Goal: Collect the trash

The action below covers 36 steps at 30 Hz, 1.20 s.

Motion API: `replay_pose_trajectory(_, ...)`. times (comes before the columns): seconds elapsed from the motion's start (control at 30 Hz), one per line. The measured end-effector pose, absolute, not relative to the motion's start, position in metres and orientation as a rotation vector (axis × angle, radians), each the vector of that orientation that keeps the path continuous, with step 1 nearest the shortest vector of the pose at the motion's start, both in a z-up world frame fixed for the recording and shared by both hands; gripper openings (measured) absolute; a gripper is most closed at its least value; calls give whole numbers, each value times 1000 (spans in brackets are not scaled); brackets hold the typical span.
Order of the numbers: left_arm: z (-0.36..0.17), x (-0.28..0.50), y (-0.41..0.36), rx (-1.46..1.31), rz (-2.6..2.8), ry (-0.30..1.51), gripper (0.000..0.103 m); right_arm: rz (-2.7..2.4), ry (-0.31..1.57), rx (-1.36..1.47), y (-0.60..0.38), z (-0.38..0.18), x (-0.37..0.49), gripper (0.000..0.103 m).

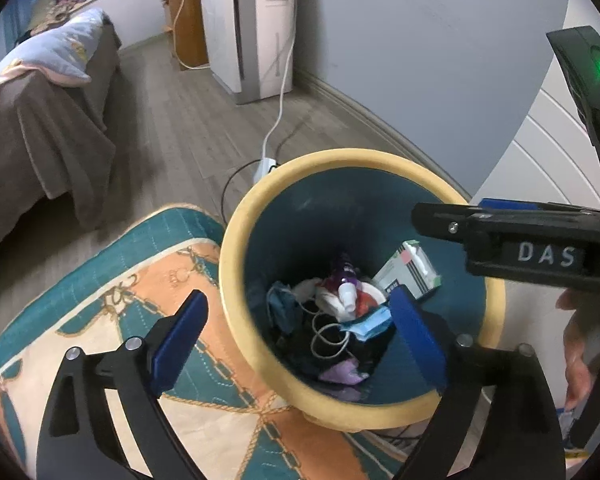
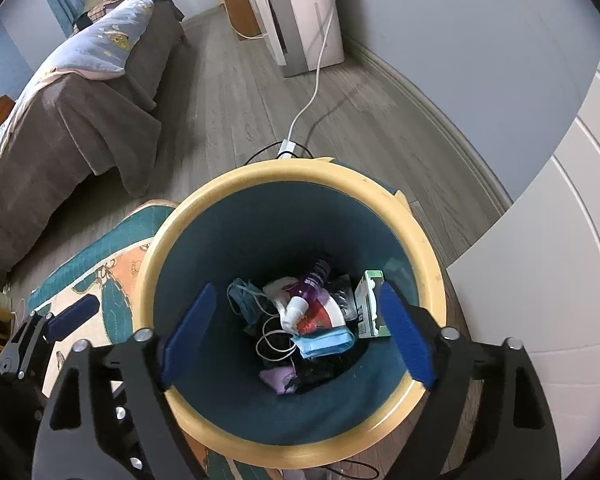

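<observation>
Now both tools point(image 2: 296, 336) wide above bin point(image 2: 428, 248).

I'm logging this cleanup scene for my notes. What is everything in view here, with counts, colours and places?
Trash bin: one, teal with yellow rim, on the floor.
Purple bottle: one, white cap, in the bin.
Carton: one, green and white, against the bin's wall.
Face mask: one, blue, in the bin.
Cable: one, white, coiled in the bin.
Rug: one, teal, orange and cream, beside the bin.
Bed: one, brown blanket.
Appliance: one, white, by the wall.
Left gripper: open, empty.
Right gripper: open, empty, above the bin.
</observation>
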<state>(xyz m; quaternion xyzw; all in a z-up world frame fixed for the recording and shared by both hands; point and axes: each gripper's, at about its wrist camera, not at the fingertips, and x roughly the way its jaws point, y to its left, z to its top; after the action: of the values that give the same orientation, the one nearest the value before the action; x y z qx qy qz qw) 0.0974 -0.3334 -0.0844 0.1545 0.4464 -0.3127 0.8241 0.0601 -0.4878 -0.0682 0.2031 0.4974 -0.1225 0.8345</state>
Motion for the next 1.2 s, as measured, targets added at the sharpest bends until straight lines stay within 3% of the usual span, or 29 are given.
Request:
replay_pose_trajectory(0.1, -87, 98, -331, 318, -661, 958, 93, -260, 1055, 422, -487, -65, 57, 93)
replay_pose_trajectory(0.3, -59, 78, -313, 317, -663, 925, 94, -257, 1043, 346, -480, -43, 47, 97)
replay_pose_trajectory(0.77, 46, -1, -251, 293, -596, 794, 98, -339, 957, 274, -445, 23, -53, 97)
replay_pose_trajectory(1.2, 35, -14, -240, 290, -533, 764, 98, -421, 795, 89, -405, 59, -105, 97)
